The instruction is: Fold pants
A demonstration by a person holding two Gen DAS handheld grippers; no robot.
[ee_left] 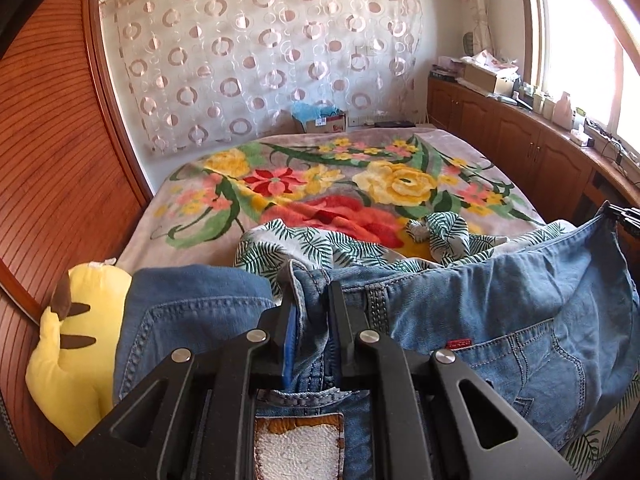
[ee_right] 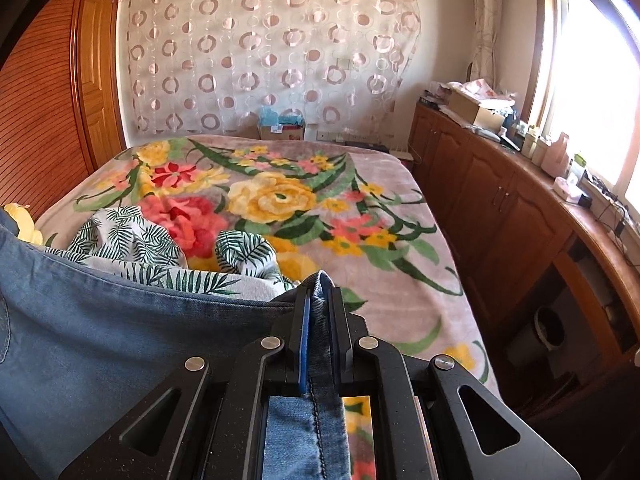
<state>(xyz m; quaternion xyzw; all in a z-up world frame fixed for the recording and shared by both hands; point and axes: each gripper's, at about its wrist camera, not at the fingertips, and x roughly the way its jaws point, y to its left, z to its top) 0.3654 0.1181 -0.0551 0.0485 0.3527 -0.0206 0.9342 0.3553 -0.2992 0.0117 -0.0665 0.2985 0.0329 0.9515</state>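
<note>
Blue denim jeans [ee_left: 500, 300] hang lifted above the bed, stretched between both grippers. My left gripper [ee_left: 314, 300] is shut on the waistband near a belt loop; a leather patch [ee_left: 300, 444] shows below it. My right gripper [ee_right: 319, 298] is shut on a hemmed edge of the jeans [ee_right: 120, 352], whose cloth sags to the left. The right gripper's tip also shows at the right edge of the left wrist view [ee_left: 626, 216].
A floral blanket [ee_right: 360, 208] covers the bed. A leaf-print garment [ee_left: 312, 244] lies crumpled behind the jeans. A yellow plush toy [ee_left: 72, 360] sits at the left by the wooden wardrobe [ee_left: 48, 180]. Wooden cabinets [ee_right: 500, 216] with clutter run along the right under the window.
</note>
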